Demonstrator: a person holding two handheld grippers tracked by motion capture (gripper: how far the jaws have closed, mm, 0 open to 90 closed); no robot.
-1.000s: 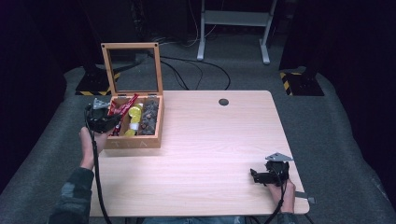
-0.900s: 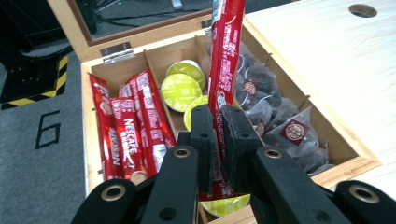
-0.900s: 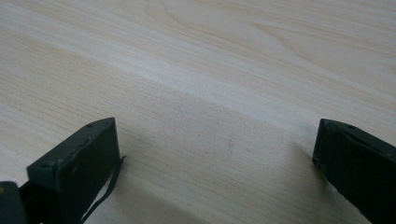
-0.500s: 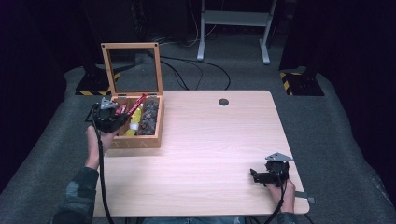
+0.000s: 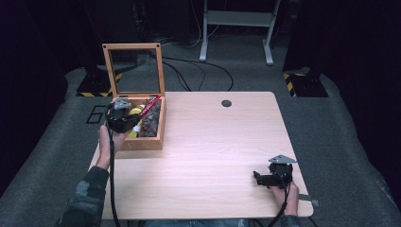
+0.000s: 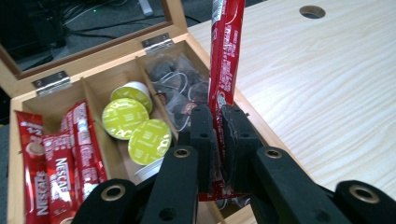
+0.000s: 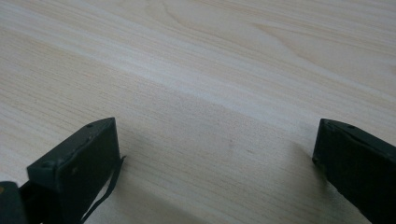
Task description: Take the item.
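Observation:
An open wooden box [image 5: 142, 142] stands at the table's left edge, its glass lid [image 5: 134, 71] upright. My left gripper [image 5: 124, 116] hovers over the box, shut on a red coffee stick sachet [image 6: 224, 60] that sticks up past the box's right wall [image 5: 152, 103]. Inside the box lie more red sachets [image 6: 56, 163], green-topped capsules [image 6: 126, 119] and dark tea bags [image 6: 175, 86]. My right gripper [image 5: 265, 178] rests low on the table near the front right corner, its jaws wide apart over bare wood [image 7: 215, 121].
A round cable hole [image 5: 226, 103] sits near the table's far edge. Beyond the table are floor cables [image 5: 198, 71], a white metal stand [image 5: 236, 28] and yellow-black striped bases [image 5: 302, 80]. The light wooden tabletop [image 5: 213, 142] stretches between the box and the right gripper.
My left gripper has moved from the box's left side to over the box, carrying the red sachet. The right gripper has stayed in place.

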